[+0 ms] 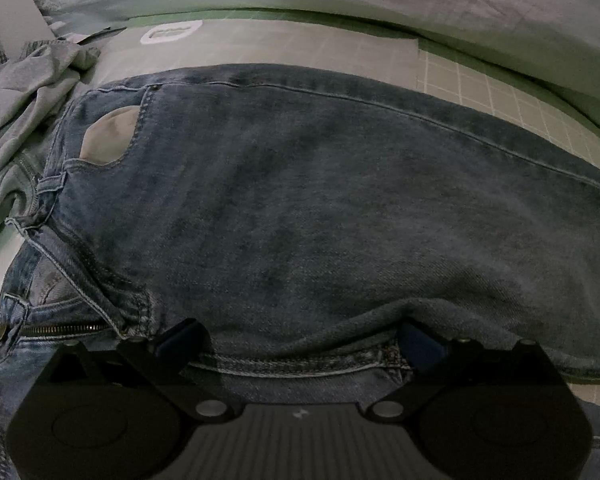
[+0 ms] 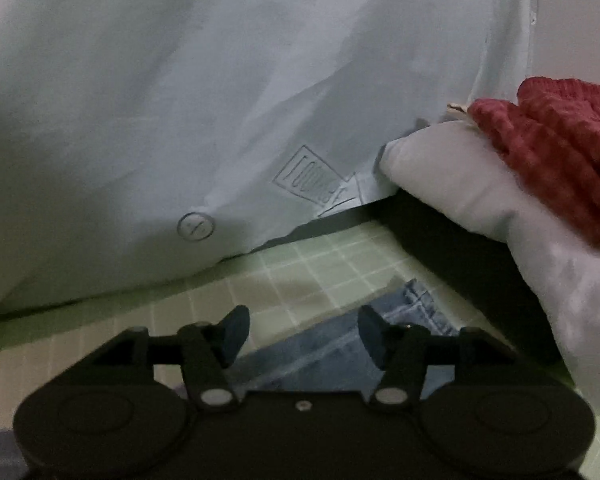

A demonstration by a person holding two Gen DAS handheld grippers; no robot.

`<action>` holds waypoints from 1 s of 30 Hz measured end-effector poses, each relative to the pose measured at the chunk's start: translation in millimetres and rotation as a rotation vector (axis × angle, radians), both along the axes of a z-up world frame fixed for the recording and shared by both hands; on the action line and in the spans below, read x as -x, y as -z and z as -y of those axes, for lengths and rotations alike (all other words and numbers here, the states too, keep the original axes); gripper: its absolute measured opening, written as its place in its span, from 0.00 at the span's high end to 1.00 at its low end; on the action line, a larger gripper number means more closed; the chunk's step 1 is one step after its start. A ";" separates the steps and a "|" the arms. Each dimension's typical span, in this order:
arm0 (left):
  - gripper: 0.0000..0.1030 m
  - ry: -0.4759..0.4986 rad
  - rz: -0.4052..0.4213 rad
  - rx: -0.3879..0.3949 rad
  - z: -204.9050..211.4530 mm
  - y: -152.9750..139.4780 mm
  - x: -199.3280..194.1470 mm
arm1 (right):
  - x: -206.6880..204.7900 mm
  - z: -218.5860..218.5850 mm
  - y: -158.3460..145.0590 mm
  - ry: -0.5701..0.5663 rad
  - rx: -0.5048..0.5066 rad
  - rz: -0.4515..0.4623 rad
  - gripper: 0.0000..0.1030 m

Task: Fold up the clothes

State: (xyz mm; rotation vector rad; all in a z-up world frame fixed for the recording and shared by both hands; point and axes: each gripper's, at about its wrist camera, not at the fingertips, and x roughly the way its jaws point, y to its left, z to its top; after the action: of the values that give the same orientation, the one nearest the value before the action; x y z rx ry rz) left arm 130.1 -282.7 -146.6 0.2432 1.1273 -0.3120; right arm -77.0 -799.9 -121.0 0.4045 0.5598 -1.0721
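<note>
Denim crotch seam sat right at the left tool (image 1: 300,340), fingers spread wide with the seam fold lying between them; one fingertip (image 1: 182,338) by the zipper (image 1: 60,328), the other tucked partly under the fabric. Spread, not clamped, though whether the pads touched cloth was hard to tell.

Jeans (image 1: 320,200) lay flat on the bed sheet (image 1: 480,84), green with a grid print. Long axis ran left to right across the left wrist view: waistband and pocket lining (image 1: 108,136) to the left, leg running off right. They looked already doubled leg on leg, judging by the single visible panel.

Right tool (image 2: 304,336) was open too, holding nothing, hovering over the sheet (image 2: 292,272) with a jeans end (image 2: 380,340) just beyond and below its tips. Which end it was could not be told; frame was blurred.

Key relation: each tool sat at a different part of the same garment, left at the crotch, right at an end. Probably the next fold is across the long axis, so both need a grip first.

No containers in view. Around: grey garment (image 1: 24,92) left of the waistband, pale quilt (image 2: 180,100), white pillow (image 2: 480,200) with a red knit (image 2: 560,140) on top.
</note>
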 end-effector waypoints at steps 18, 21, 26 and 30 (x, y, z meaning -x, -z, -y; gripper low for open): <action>0.00 0.000 0.024 0.011 -4.3 1.9 4.8 | 105.0 -48.7 45.5 0.082 -0.140 -0.121 0.06; 0.00 0.009 0.041 -0.006 -4.3 -3.6 10.0 | 107.7 -64.7 32.8 0.048 -0.105 -0.151 0.02; 0.00 0.017 0.078 0.028 -19.4 -24.6 40.6 | 143.4 -103.5 12.2 0.022 -0.132 -0.040 0.00; 0.00 0.001 0.080 0.059 -41.4 -33.8 72.7 | 182.5 -139.0 11.8 0.039 -0.217 0.060 0.00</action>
State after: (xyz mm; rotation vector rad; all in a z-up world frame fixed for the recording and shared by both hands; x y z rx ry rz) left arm 57.4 -241.3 -112.8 0.2028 1.0379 -0.3332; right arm -259.4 -660.9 -132.8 0.6377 0.6186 -1.0363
